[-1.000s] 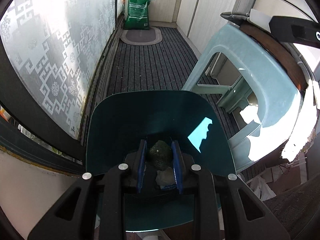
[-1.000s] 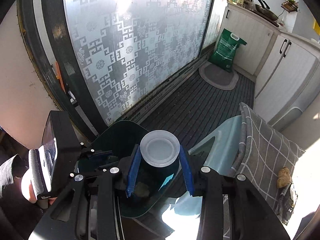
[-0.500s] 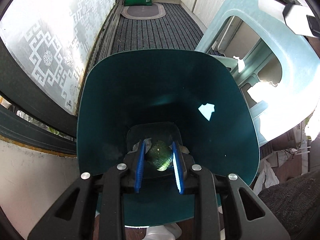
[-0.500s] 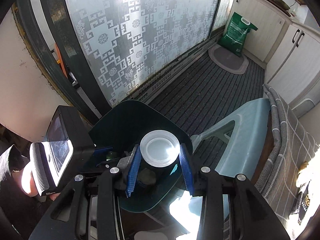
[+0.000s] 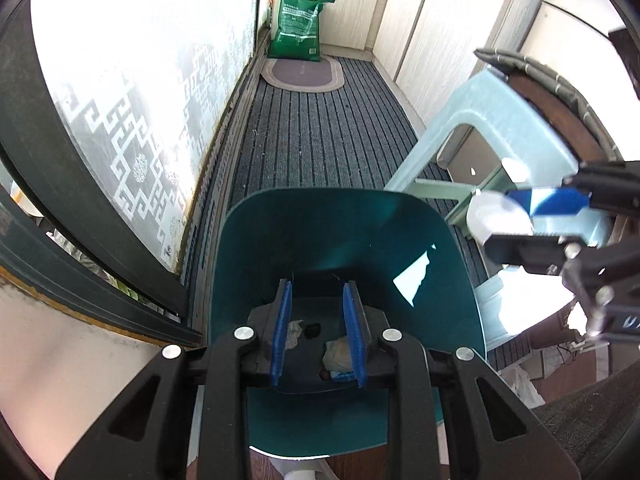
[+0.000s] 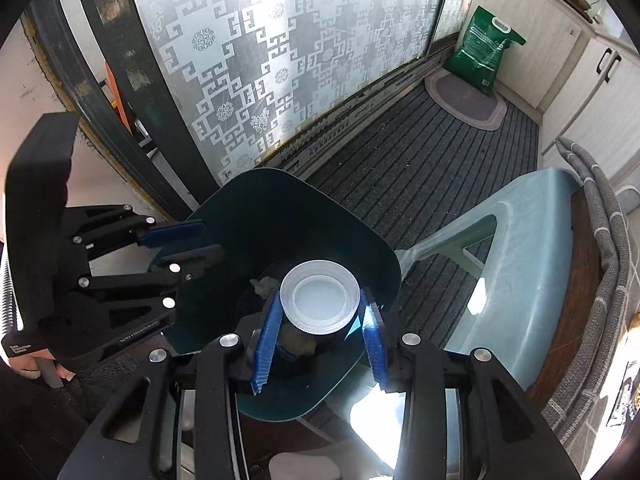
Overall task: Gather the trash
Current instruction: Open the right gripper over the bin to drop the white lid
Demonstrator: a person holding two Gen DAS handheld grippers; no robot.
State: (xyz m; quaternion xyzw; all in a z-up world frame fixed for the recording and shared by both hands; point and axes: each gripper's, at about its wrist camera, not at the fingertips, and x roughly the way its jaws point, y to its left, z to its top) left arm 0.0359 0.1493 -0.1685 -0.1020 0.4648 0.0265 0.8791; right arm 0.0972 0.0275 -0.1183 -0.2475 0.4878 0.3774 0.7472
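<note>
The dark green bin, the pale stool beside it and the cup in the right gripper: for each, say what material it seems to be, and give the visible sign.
Dark green bin: probably smooth glossy plastic, since its thin wall reflects sunlight.
Pale stool: likely moulded plastic, one-piece, slightly translucent, with a soft sheen.
Cup in the right gripper: apparently thin translucent plastic, milky white, with a ridged rim.

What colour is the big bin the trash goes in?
Dark teal green. The bin shows best in the left wrist view.

Harsh window glare, sharp, fisheye-warped edges
</note>
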